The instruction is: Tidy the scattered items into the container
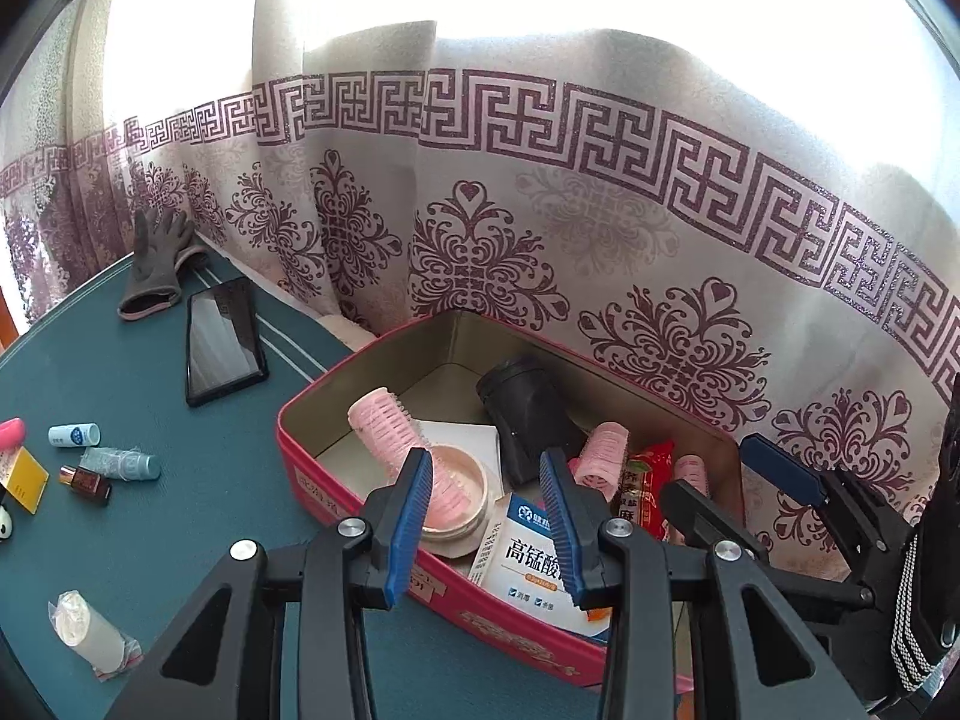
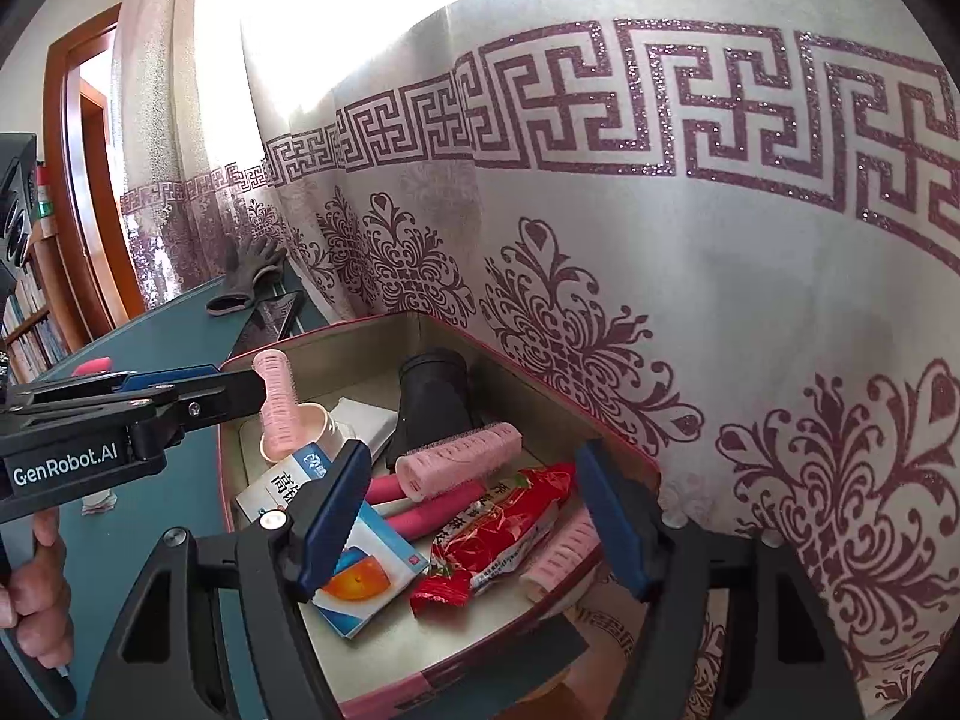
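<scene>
Blue-padded right gripper (image 2: 474,516) hangs over the red tin (image 2: 324,339), jaws wide apart, nothing between the pads; the red snack packet (image 2: 504,525) and pink rollers (image 2: 459,459) lie loose below it inside the tin. Left gripper (image 1: 486,531) stands above the tin's near wall, jaws narrowed but with a visible gap, nothing gripped. Small bottles (image 1: 75,435) and a wrapped roll (image 1: 90,633) lie scattered on the teal table (image 1: 180,528), left of the tin.

Backlit patterned curtain (image 1: 540,192), teal table (image 1: 198,510), wooden doorframe (image 2: 60,180), bookshelf (image 2: 30,312)
</scene>
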Demonstrator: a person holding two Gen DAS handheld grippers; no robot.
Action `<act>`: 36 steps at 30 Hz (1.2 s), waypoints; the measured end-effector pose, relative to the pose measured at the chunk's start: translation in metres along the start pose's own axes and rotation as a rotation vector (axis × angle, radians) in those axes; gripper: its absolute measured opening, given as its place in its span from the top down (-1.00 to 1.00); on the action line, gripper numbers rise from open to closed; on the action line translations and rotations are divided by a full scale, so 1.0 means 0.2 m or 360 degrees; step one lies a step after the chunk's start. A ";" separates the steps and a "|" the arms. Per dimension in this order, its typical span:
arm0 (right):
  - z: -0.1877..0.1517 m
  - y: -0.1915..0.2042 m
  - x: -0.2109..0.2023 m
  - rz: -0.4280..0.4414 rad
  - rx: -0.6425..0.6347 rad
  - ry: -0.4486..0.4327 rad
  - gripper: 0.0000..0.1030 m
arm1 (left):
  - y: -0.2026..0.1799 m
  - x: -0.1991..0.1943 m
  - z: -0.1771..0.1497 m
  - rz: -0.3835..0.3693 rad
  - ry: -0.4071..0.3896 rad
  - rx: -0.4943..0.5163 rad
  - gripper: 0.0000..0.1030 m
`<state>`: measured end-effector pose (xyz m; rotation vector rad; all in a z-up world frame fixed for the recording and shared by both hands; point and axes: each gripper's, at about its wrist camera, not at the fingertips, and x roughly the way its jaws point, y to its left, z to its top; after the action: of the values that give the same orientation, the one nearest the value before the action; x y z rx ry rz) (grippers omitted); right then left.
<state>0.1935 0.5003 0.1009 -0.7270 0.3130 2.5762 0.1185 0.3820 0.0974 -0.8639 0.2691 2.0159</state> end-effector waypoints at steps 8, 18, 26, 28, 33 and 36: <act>-0.01 -0.02 0.00 -0.0014 0.0024 -0.0004 -0.53 | 0.02 0.01 0.00 -0.0020 -0.0028 -0.0029 -0.41; -0.03 0.01 0.02 0.0001 0.0020 0.0019 -0.54 | 0.34 -0.20 -0.17 0.0576 -0.0192 -0.0116 -0.83; -0.03 0.07 -0.02 0.0013 -0.0020 -0.0033 -0.54 | 0.79 -0.33 -0.40 0.0935 -0.0142 -0.0361 -0.83; -0.03 0.08 -0.02 0.0016 -0.0033 -0.0027 -0.54 | 0.86 -0.32 -0.44 0.0935 -0.0113 -0.0411 -0.83; -0.03 0.10 -0.01 0.0024 -0.0049 -0.0025 -0.54 | 0.95 -0.18 -0.49 0.0875 0.0041 -0.0470 -0.69; -0.03 0.10 -0.03 0.0017 -0.0052 -0.0049 -0.54 | 0.98 -0.14 -0.49 0.0817 0.0102 -0.0532 0.16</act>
<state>0.1902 0.4793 0.1014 -0.6983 0.2667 2.6053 0.0168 0.2033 0.0172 -1.1560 0.2059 2.5613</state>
